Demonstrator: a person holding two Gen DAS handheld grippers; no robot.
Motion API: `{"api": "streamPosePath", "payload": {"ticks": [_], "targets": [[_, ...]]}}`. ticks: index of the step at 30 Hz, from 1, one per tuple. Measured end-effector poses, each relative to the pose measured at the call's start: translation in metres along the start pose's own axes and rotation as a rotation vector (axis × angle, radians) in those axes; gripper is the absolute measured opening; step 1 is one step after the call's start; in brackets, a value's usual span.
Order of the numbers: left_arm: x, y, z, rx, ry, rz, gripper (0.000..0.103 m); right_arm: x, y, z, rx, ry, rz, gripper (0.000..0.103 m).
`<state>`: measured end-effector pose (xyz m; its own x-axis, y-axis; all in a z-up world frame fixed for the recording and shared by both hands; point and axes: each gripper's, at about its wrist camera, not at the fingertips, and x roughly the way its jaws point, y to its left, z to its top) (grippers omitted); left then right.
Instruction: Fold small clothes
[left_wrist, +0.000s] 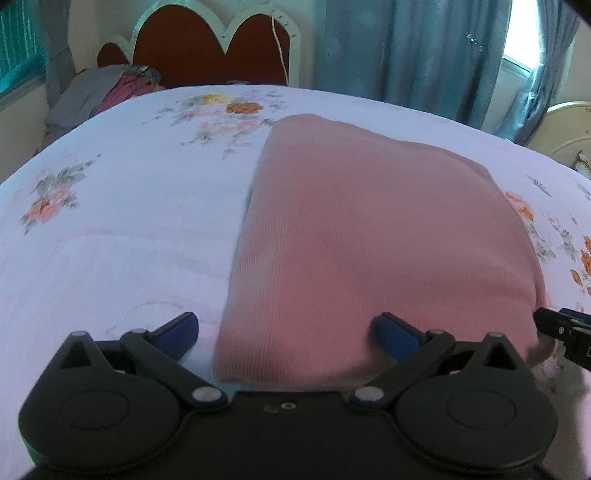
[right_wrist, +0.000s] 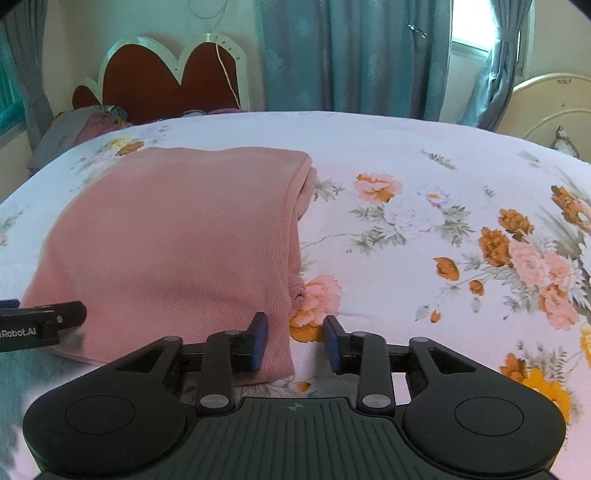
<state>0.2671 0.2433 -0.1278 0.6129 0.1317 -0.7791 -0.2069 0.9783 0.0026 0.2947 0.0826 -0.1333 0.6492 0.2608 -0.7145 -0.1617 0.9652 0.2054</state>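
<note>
Lying folded on the floral white bedsheet (right_wrist: 406, 147), the pink ribbed knit garment (left_wrist: 369, 229) has its near edge hidden behind both grippers. Left gripper (left_wrist: 286, 334) gapes wide over that edge, gripping nothing. Right gripper (right_wrist: 295, 345) is partly open astride the garment's near right corner, pads off it.

My left gripper (left_wrist: 287, 334), black linkage arms tipped with blue pads, points downward with its jaws spread as wide as they go, nothing pressed between the pads. My right gripper (right_wrist: 295, 345), built the same, also tilts downward; its jaws stand partly apart with a clear gap, gripping nothing. Each gripper's black tip shows at the edge of the other's view, close alongside.
</note>
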Motion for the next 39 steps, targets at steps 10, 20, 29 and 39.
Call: {"api": "streamPosePath", "payload": {"ticks": [10,20,29,39], "targets": [[-0.064,-0.004,-0.016,0.046,-0.074,0.041,0.089,-0.068,0.002,-0.013,-0.005,-0.046,0.095,0.061],[-0.182,-0.006,-0.049,0.041,-0.157,0.085,0.100,-0.192,0.007,-0.051,-0.038,-0.141,0.132,0.095],[-0.270,-0.008,-0.079,0.056,-0.204,0.044,0.102,-0.302,0.006,-0.081,-0.026,-0.270,0.120,0.103],[-0.329,-0.017,-0.101,0.059,-0.263,0.035,0.103,-0.368,0.009,-0.096,-0.047,-0.401,0.084,0.103]]}}
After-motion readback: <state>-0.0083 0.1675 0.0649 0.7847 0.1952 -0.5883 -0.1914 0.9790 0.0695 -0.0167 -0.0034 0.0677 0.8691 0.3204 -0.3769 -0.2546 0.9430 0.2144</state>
